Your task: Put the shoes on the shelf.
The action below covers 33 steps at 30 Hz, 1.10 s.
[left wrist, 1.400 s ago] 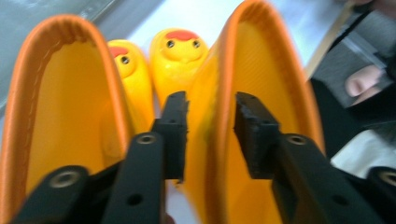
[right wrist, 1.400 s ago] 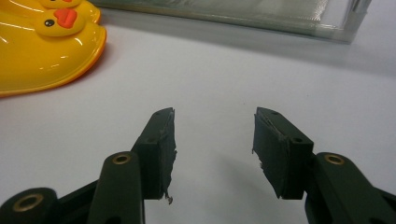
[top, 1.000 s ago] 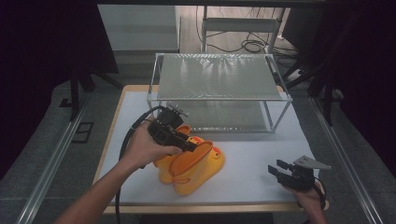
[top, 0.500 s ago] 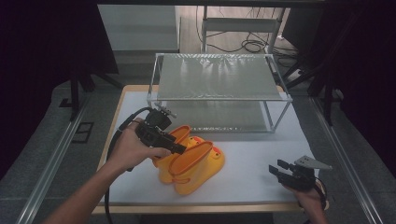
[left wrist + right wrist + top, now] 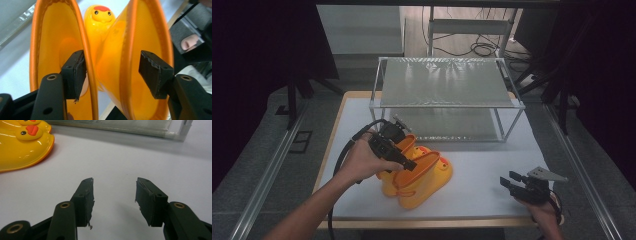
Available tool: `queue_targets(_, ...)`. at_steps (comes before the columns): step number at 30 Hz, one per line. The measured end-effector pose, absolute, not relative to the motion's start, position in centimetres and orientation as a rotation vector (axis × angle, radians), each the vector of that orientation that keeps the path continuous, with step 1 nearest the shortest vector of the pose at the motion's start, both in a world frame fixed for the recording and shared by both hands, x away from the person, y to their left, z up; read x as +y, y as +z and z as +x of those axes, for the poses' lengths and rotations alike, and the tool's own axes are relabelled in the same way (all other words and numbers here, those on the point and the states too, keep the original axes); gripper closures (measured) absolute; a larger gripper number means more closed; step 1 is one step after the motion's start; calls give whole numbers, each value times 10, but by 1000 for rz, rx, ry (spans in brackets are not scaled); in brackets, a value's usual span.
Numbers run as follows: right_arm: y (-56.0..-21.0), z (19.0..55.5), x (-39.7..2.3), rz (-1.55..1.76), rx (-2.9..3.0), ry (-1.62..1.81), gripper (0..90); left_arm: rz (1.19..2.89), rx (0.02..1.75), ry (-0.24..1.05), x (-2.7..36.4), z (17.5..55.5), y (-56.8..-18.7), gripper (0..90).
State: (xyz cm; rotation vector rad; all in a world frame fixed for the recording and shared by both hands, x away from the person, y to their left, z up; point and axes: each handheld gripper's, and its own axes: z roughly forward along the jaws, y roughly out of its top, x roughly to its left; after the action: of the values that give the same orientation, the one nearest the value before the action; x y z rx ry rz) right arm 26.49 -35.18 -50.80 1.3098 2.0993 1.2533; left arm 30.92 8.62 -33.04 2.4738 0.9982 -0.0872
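Observation:
Two yellow rubber boots [image 5: 427,180] with duck faces lie side by side on the white table [image 5: 482,160]. My left gripper [image 5: 409,165] is at their open tops. In the left gripper view one jaw of my left gripper [image 5: 111,72] sits inside the left boot [image 5: 50,42] and the other inside the right boot [image 5: 150,37]. The two adjoining orange rims stand between the pads. The jaws have just been opening, and the right pad is clear of the wall. My right gripper [image 5: 507,182] rests open near the front right edge, and in its own view the right gripper [image 5: 113,195] has nothing between its fingers.
A low metal rack with two mesh shelves [image 5: 447,82] stands across the back of the table. The left gripper's black cable [image 5: 344,155] loops over the table's left side. The boots' toes [image 5: 22,147] lie to the left of the right gripper.
The left hand has drawn back a little to the left at the boots' tops. The boots and the right gripper have stayed where they were.

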Motion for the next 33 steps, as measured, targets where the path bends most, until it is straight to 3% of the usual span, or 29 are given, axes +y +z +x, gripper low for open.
queue_targets(7, -509, 265, -352, 1309, 2101, 1251, 482, 2532, 1026, -90, 80, 314, -346, 488)
queue_targets(13, -509, 265, -352, 1311, 2103, 1248, 482, 2520, 1027, -76, 80, 313, -348, 737)
queue_targets(17, -509, 266, -352, 1309, 2105, 1246, 481, 2515, 1030, -62, 81, 314, -348, 818)
queue_targets(33, -510, 266, -354, 1329, 2088, 1241, 483, 2432, 1025, -105, 87, 328, -340, 831)
